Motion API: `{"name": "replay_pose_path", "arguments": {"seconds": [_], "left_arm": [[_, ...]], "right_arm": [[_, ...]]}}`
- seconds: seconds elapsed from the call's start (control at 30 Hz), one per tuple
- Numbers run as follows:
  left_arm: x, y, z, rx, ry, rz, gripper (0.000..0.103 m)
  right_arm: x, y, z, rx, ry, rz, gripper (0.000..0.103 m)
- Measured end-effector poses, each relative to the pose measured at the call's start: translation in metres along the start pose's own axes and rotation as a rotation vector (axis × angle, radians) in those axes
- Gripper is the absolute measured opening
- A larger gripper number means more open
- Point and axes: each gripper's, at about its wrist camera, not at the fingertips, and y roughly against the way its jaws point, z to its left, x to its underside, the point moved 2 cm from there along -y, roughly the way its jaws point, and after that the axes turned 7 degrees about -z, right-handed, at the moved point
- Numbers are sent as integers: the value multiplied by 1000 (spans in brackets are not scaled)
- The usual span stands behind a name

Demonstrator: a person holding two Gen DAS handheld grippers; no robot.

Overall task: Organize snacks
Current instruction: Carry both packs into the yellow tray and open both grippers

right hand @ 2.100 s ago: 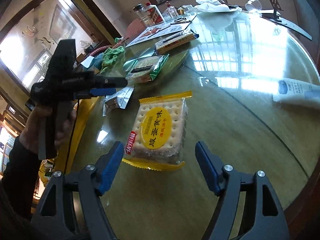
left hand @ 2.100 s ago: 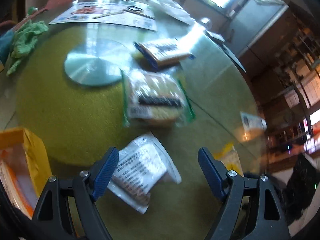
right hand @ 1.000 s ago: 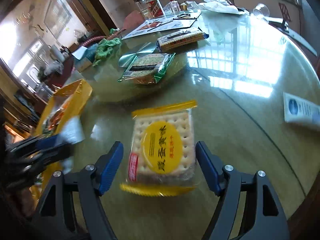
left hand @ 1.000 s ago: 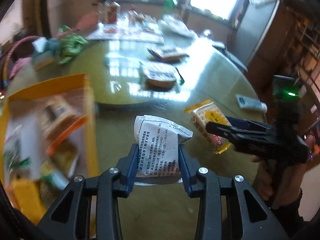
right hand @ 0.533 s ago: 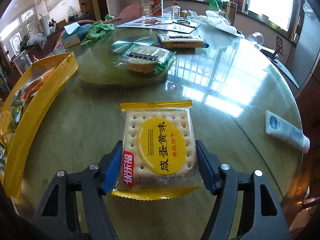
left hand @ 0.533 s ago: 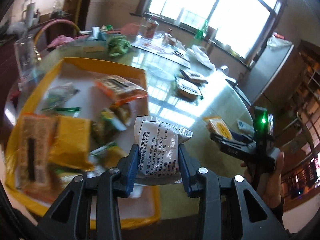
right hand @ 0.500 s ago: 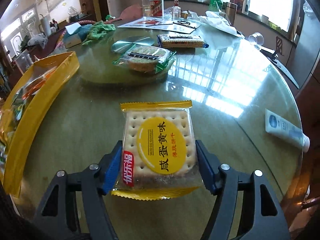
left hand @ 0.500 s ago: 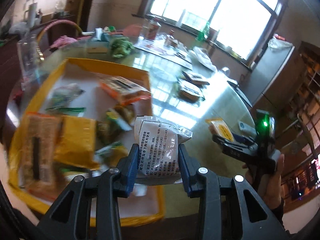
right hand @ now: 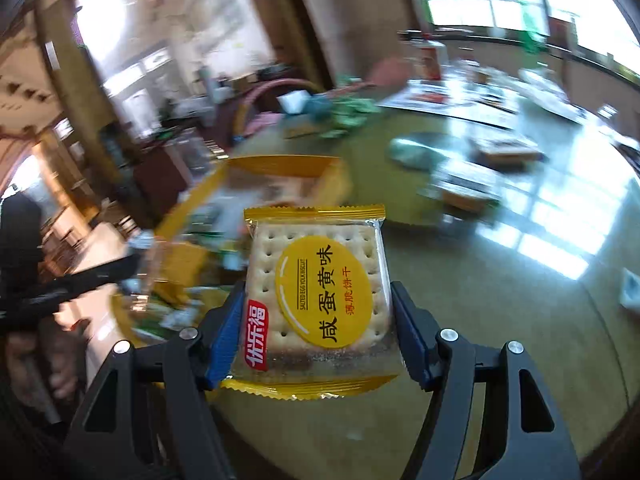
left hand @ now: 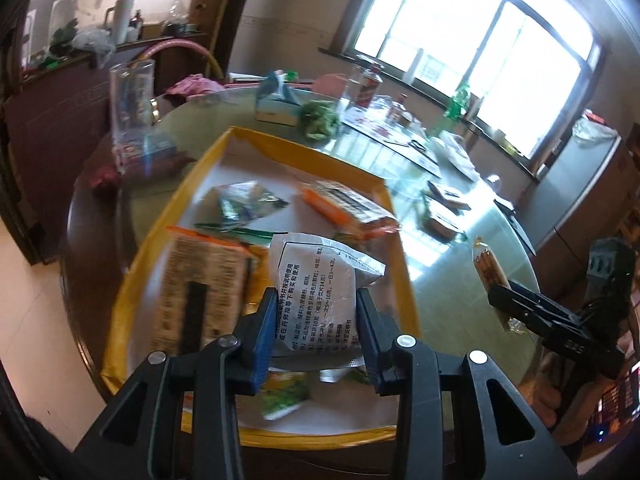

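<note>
My left gripper (left hand: 316,332) is shut on a white printed sachet (left hand: 320,300) and holds it above the near part of the yellow tray (left hand: 256,138), which holds several snack packs. My right gripper (right hand: 316,340) is shut on a yellow-edged cracker pack (right hand: 320,280), lifted off the glass table and turned toward the tray (right hand: 280,166). The right gripper with the cracker pack (left hand: 490,272) also shows at the right of the left wrist view. The left gripper (right hand: 80,280) shows blurred at the left of the right wrist view.
Two more snack packs (left hand: 440,212) lie on the round glass table (left hand: 460,264) beyond the tray. A clear glass container (left hand: 132,108), a tissue box (left hand: 278,108), a green cloth (left hand: 320,122), bottles and papers stand at the far side. A white tube (right hand: 630,288) lies at the table's right.
The left gripper has carried the sachet closer over the tray. The right gripper has lifted the cracker pack off the table and swung left toward the tray.
</note>
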Motion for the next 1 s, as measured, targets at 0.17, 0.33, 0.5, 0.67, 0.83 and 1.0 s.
{"name": "replay_pose_path", "arguments": {"seconds": [0.17,0.33,0.5,0.67,0.83,1.0], "left_arm": [[-11,-1,17,-3,25,-10,38],[-32,-14,34,-6,35,-9,38],[-56,-44,50,-18,47,32,38],[-66,-68,55,-29,33,69,38],[-65,-82,56,-50,21,104,38],[-65,-87,65,-66,66,120,54]], "right_arm": [[-18,-40,42,-92,54,48,69],[-30,-80,69,-135,85,107,69],[-38,-122,87,-120,116,171,69],[-38,-146,99,-55,185,200,69],[-30,-157,99,7,239,231,69],[-31,-155,95,-1,227,223,70]]}}
